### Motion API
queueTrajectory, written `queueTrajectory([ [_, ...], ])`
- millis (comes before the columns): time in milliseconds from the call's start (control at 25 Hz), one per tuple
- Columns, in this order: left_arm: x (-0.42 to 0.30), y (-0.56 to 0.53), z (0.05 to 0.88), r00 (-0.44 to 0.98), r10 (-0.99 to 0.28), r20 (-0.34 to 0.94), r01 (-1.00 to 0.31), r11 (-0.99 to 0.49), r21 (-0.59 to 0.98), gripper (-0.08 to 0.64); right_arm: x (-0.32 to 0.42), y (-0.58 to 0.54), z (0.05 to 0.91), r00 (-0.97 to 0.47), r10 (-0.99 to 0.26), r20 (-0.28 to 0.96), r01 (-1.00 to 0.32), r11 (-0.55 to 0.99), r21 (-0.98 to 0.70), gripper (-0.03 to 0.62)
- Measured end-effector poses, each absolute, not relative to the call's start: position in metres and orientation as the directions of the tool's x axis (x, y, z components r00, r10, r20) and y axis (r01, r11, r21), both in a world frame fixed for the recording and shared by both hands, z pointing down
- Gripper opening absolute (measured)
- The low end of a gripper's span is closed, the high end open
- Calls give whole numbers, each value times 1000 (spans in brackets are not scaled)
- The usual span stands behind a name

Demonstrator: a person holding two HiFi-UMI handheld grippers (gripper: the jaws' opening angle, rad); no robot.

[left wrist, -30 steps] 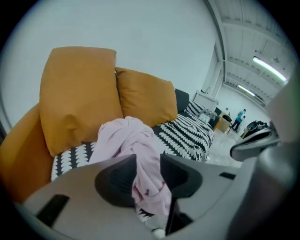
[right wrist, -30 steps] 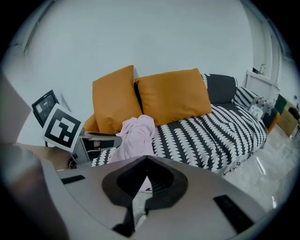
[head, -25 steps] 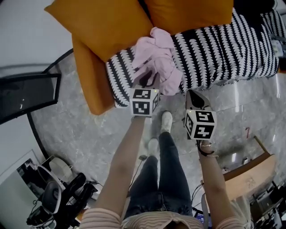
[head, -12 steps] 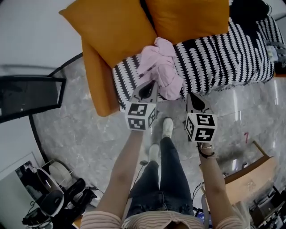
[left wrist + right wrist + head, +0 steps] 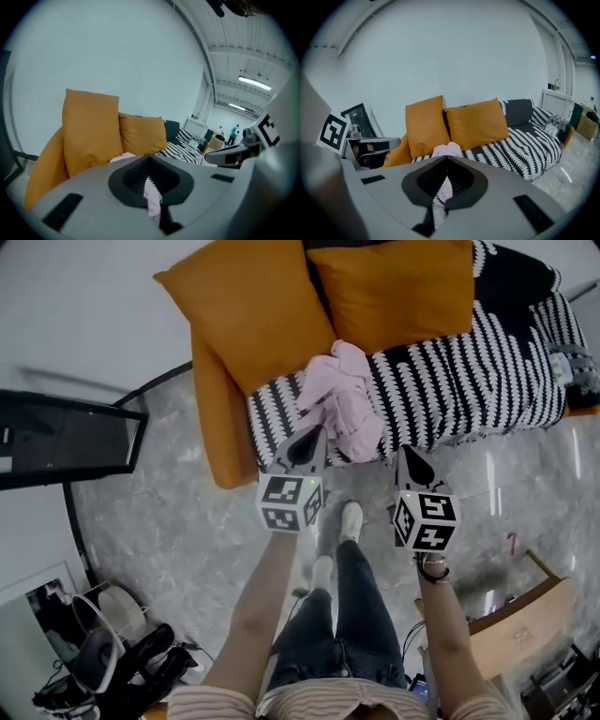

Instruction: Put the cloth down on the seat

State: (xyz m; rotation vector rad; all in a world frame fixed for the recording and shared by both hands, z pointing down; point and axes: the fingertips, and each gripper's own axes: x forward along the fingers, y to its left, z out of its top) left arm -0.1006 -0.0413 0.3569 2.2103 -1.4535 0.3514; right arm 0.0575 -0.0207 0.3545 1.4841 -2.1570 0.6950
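In the head view, the pink cloth (image 5: pixel 342 401) now lies on the striped seat (image 5: pixel 450 381), near its front edge. My left gripper (image 5: pixel 307 439) has let go and pulled back. In the left gripper view, its jaws are shut and empty. In the right gripper view, the right gripper (image 5: pixel 446 159) has its jaws shut on nothing too. I think the job is done.

A large orange square fabric cushion (image 5: pixel 258 315) leans beside a smaller orange fabric cushion (image 5: pixel 389 287). A black flat framed panel (image 5: pixel 66 437) stands on the grey marbled stone floor (image 5: pixel 169 517), well apart from a light wooden board (image 5: pixel 530 610).
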Motion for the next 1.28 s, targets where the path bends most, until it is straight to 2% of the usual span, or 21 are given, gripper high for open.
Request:
queueTrajectory([
  [720,-109,-1,273,417,-839,350,-907,-357,223,12,55,6,265,-372,-823,430,-928,343,-146,6],
  [1280,-118,27,234,392,-872,293,-917,-344,203,12,40,32,206,-427,-860,280,-902,426,-67,6],
])
